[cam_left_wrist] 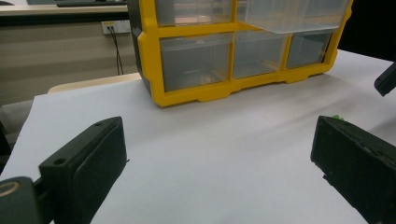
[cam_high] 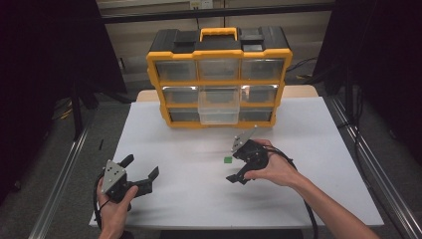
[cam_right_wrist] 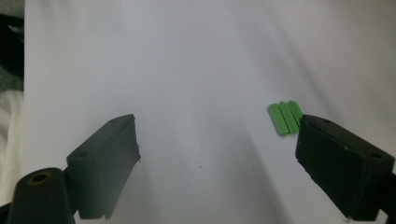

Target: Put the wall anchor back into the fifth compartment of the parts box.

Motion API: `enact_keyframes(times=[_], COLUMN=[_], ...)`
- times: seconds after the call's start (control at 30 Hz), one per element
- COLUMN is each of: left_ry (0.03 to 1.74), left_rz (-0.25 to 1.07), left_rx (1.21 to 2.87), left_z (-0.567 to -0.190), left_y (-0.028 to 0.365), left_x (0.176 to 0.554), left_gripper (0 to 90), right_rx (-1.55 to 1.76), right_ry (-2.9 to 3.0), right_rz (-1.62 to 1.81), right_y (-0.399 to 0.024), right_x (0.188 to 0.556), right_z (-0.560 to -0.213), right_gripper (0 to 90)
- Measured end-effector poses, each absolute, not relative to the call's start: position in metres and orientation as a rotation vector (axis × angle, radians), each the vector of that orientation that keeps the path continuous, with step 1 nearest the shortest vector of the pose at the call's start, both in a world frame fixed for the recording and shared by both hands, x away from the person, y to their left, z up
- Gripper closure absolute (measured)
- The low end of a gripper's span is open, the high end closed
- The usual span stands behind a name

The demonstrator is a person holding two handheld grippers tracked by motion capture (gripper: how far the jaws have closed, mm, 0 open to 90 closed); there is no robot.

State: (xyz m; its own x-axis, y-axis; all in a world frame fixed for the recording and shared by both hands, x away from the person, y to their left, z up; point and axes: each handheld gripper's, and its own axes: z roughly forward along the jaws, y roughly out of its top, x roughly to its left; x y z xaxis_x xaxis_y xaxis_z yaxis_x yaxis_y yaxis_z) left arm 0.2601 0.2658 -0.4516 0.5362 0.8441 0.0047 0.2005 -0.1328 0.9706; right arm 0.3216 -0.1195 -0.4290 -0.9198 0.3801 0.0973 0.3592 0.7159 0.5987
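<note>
A small green ridged block [cam_high: 228,160] lies on the white table [cam_high: 199,199], in front of the yellow and black drawer organizer [cam_high: 219,74]. My right gripper [cam_high: 233,163] is held in a hand at centre right and points left at the block, its jaws wide apart. In the right gripper view the block [cam_right_wrist: 285,117] lies flat just past the right jaw's tip, and the gripper [cam_right_wrist: 217,128] is open with nothing between its pads. My left gripper [cam_high: 141,167] rests open near the front left; its own view shows the gripper [cam_left_wrist: 217,140] with bare table between the jaws.
The organizer's middle clear drawer [cam_high: 218,107] is pulled out over the table; the other drawers sit closed. In the left gripper view the organizer [cam_left_wrist: 233,60] stands ahead. Metal rails [cam_high: 69,164] run along both sides of the table.
</note>
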Motion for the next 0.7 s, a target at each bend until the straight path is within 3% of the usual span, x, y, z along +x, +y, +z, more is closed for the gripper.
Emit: enact_keyframes(times=[0.3,0.57,0.7], left_ry=[0.912,0.879,0.875], left_rz=[0.709,0.701,0.694], left_rx=[1.649,1.643,1.640], left_z=[-0.451,-0.452,-0.452], left_y=[0.265,0.264,0.263], left_x=[0.260,0.262,0.261], left_gripper=[3.6,3.6,3.5], right_rx=[0.589,0.569,0.549], right_ry=[2.996,3.032,3.056], right_rz=[0.746,0.663,0.606], right_y=[-0.101,-0.091,-0.085], right_x=[0.338,0.349,0.354], right_z=[-0.434,-0.436,-0.438], right_gripper=[26.8,26.8,31.8])
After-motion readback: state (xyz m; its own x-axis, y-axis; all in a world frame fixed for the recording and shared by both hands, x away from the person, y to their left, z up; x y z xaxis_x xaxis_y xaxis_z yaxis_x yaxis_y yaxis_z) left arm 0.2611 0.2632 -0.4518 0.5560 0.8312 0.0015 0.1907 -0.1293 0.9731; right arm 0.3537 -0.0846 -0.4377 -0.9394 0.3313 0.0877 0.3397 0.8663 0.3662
